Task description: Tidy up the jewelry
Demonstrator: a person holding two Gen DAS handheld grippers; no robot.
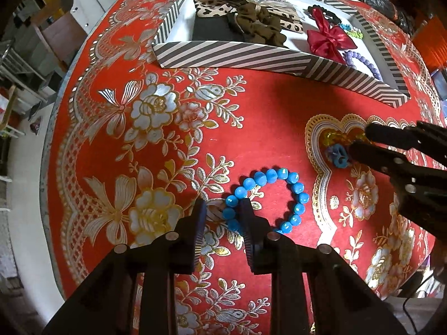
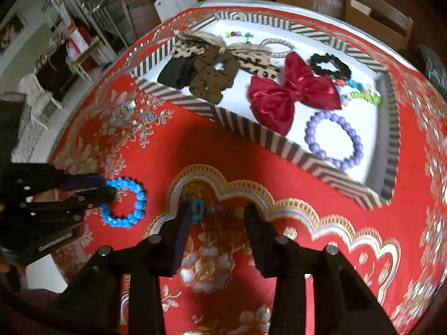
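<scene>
A blue bead bracelet (image 1: 279,192) lies on the red flowered tablecloth. My left gripper (image 1: 223,203) points down over its left side. A few of the beads sit between the jaws, against the right finger, and cloth shows between them and the left finger. To the right lies a small strand with yellow beads (image 1: 335,136) and a blue charm (image 1: 339,157). My right gripper (image 2: 217,208) straddles that strand (image 2: 223,209); the blue charm (image 2: 198,206) is by its left finger, and the picture is blurred there. In the right wrist view, my left gripper (image 2: 109,186) is at the blue bracelet (image 2: 124,203).
A black-and-white striped tray (image 1: 237,53) stands at the back of the round table. It holds a red bow (image 2: 290,95), a purple bead bracelet (image 2: 333,139), a brown scrunchie (image 2: 215,78), a black scrunchie (image 2: 329,65) and other small pieces. Chairs and shelves stand beyond the table's edge.
</scene>
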